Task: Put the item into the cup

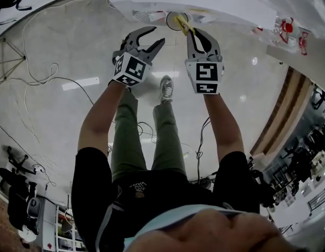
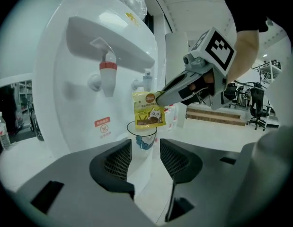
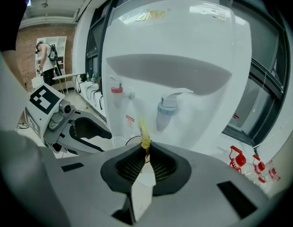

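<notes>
The right claw [image 3: 145, 148] pinches the packet [image 2: 148, 109] over the cup [image 2: 142, 137]; the left claw [image 2: 146, 151] is open. Only the left gripper view shows the packet's front.

Yellow sachet [image 2: 148, 110], seemingly clear cup [image 2: 142, 141] with blue print, white dispenser [image 2: 70, 79]

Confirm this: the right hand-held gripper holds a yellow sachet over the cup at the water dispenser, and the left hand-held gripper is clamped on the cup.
One part is wrong. The left hand-held gripper is open, with its pads clear of the cup, as the left gripper view shows. The right hand-held gripper does hold the yellow sachet over the cup.
</notes>
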Demonstrator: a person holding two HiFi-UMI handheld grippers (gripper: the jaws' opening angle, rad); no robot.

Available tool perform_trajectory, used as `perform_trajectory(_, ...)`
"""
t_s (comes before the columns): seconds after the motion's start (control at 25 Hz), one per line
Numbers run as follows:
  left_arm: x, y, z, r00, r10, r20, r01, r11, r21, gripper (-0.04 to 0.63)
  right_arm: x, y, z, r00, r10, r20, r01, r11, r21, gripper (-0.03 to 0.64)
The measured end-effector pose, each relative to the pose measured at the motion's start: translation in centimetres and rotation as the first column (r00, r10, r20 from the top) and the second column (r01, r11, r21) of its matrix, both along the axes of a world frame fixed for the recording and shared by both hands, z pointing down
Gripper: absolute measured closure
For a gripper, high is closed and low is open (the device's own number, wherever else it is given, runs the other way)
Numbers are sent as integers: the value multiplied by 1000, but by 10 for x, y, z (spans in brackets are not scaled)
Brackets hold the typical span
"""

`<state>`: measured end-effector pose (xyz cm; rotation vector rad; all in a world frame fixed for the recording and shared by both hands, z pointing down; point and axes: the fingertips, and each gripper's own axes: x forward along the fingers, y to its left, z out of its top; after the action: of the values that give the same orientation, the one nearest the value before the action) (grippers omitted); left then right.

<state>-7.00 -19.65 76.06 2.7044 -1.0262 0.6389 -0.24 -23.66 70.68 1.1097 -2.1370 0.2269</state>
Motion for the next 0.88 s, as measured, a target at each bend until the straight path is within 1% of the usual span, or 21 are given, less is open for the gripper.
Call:
perform_trajectory(0.2,9,-7,17,1000,17,3,-17,1000,-11,390,-3,-9,12,1000,-6,-9,6,1000,3,558)
perform_trajectory(0.32,11,-11,24,999,46,12,-46,999,-17,371,-1,-17,18,1000,-1,-11,1,1000,-4,559)
perform_trajectory(0.4,11,-13,29,997,71,25,-70,997,-21,365,-4,-19,20,1000,-16,-21,16,1000,-3,558)
perform_trajectory(0.64,9,-18,36,993,108,37,-107,994,-30,364,-14,-21,23,992,-96,-76,96,995,-9,558)
perform_trajectory(0.88,18,-21,38,991,130,34,-129,991,-30,364,-21,-25,29,991,-105,-89,104,994,-8,559)
